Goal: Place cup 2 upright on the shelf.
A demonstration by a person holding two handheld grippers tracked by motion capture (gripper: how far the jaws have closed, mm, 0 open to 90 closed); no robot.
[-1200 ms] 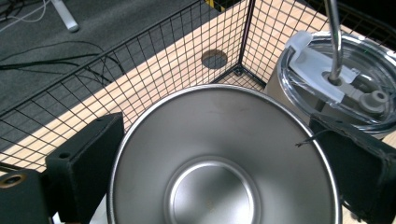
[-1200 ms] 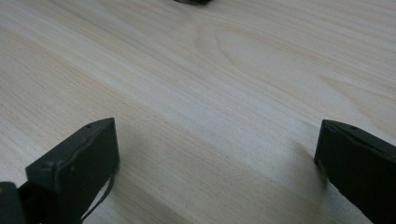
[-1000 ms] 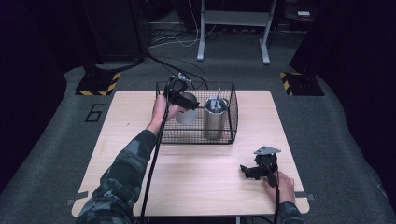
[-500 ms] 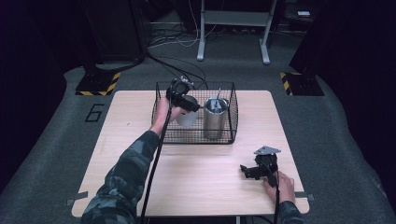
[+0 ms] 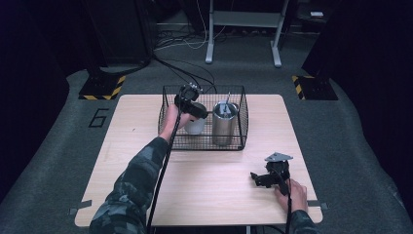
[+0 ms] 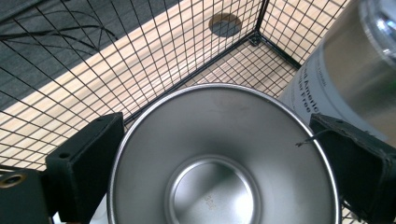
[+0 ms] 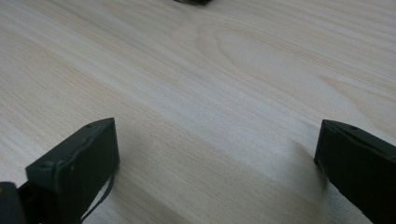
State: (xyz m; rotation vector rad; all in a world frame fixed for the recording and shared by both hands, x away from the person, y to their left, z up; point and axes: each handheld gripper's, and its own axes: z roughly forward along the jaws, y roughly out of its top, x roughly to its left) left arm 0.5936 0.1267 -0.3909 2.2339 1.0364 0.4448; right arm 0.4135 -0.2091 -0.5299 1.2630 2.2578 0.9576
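The left hand-held gripper [image 6: 219, 154] is hanging directly over the steel cup [image 6: 222, 158], jaws spread to either side of its rim; contact cannot be told. The cup is standing upright, mouth up, in the wire basket [image 5: 168, 136] at the bench's far edge, beside the steel tumbler [image 5: 224, 123]. The right hand-held gripper [image 5: 258, 179] is resting with jaws apart near the bench's near right corner, well apart.

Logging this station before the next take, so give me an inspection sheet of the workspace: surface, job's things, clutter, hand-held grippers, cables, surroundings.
Surface: wooden table, bare in front.
Job's things: wire basket holding a steel cup beside a taller steel tumbler.
Clutter: nothing seen.
Hand-held grippers: left hand-held gripper inside the basket, jaws either side of the cup's rim; contact unclear. Right hand-held gripper open, low over bare wood.
Cables: one trails from each gripper; more lie on the floor behind.
Surroundings: dark carpet, metal stand legs, striped blocks.
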